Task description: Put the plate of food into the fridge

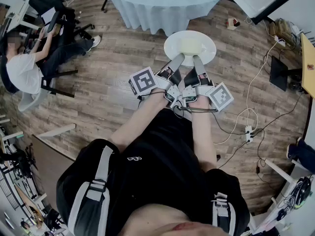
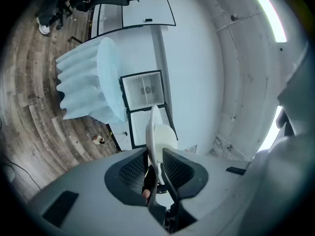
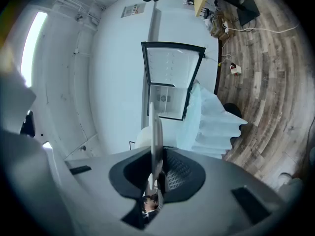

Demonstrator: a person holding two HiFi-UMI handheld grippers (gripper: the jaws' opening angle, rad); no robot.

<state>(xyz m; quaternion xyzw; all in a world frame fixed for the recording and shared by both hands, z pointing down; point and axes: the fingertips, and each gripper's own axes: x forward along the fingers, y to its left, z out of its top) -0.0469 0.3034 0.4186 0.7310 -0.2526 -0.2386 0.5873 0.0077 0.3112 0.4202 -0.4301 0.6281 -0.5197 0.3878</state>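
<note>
- Wood-plank flooring (image 1: 123,82) fills the head view. A table (image 1: 162,4) draped in pale blue is seen at the top of the frame, and a seated person (image 1: 27,68) at the upper left.
- The left gripper (image 1: 175,60) is clamped on the near rim of the white plate (image 1: 190,47). In the left gripper view the rim is pinched between both textured pads.
- The right gripper (image 1: 199,62) is clenched on the same rim, just beside the left one. In the right gripper view the plate is seen edge-on between its pads.
- The plate is carried in mid-air at the top centre of the head view, near the table's cloth. A pale lump of food (image 1: 189,44) rests on it.
- The fridge (image 3: 170,77) is seen in the upper middle of the right gripper view, beyond the table, with its glass door (image 3: 172,63) swung open.
- The step in hand is judged to be the carry toward the fridge.
- Both grips should be held firm and level. Only one edge is gripped, so the far edge could droop and the food could slide.
- The table should be skirted, and the cables (image 1: 248,127) at the right of the floor avoided.
- The far edge should be set on a shelf before either grip is released.
</note>
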